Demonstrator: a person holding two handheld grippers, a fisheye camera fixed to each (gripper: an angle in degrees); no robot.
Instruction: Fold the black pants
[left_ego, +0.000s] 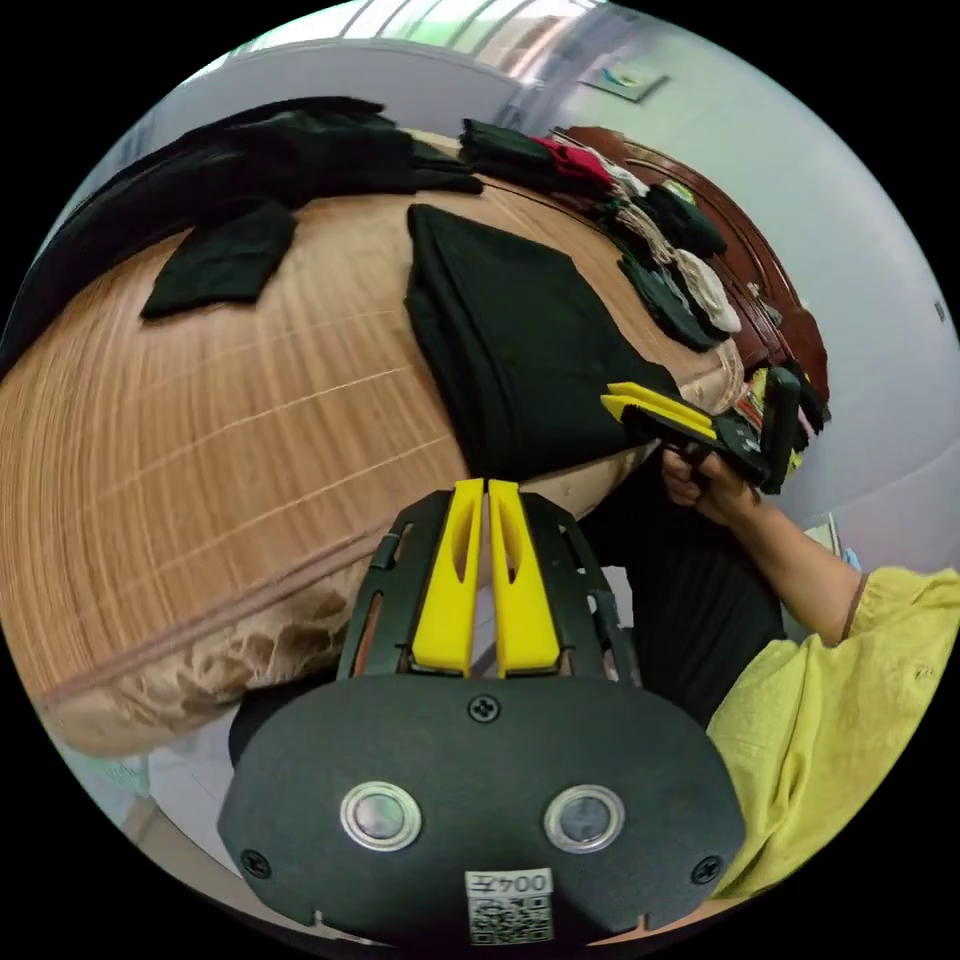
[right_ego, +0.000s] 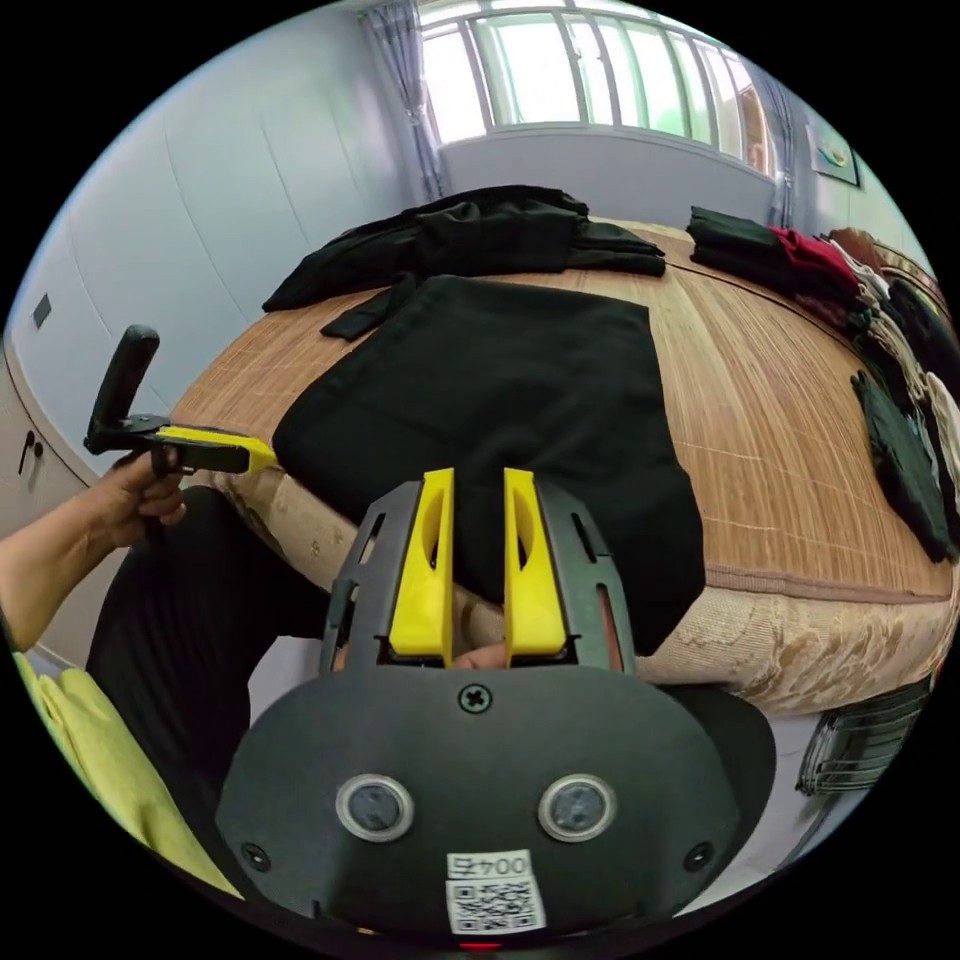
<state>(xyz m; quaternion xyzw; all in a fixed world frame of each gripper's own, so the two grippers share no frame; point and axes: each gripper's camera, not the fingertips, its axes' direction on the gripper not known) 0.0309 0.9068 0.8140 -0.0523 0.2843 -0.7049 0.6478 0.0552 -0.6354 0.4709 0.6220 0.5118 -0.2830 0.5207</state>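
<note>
The black pants (left_ego: 520, 330) (right_ego: 520, 400) lie folded into a broad rectangle on a bamboo mat (left_ego: 200, 450) (right_ego: 800, 420), their near end hanging a little over the bed's edge. In the left gripper view, my left gripper (left_ego: 485, 490) is shut on nothing, just off the bed's edge beside the pants. It also shows in the right gripper view, where the left gripper (right_ego: 265, 458) is held by a hand at the bed's corner. My right gripper (right_ego: 478, 475) stands open by a narrow gap over the pants' near edge. In the left gripper view the right gripper (left_ego: 608, 400) touches that edge.
A heap of black clothes (left_ego: 280, 150) (right_ego: 480, 230) lies at the far end, with a small black piece (left_ego: 225, 260) (right_ego: 355, 315) beside it. Stacks of folded clothes (left_ego: 660, 250) (right_ego: 900, 350) line the wooden headboard (left_ego: 760, 280). A person's yellow sleeve (left_ego: 850, 680) is near. A wire basket (right_ego: 860, 745) stands below the bed.
</note>
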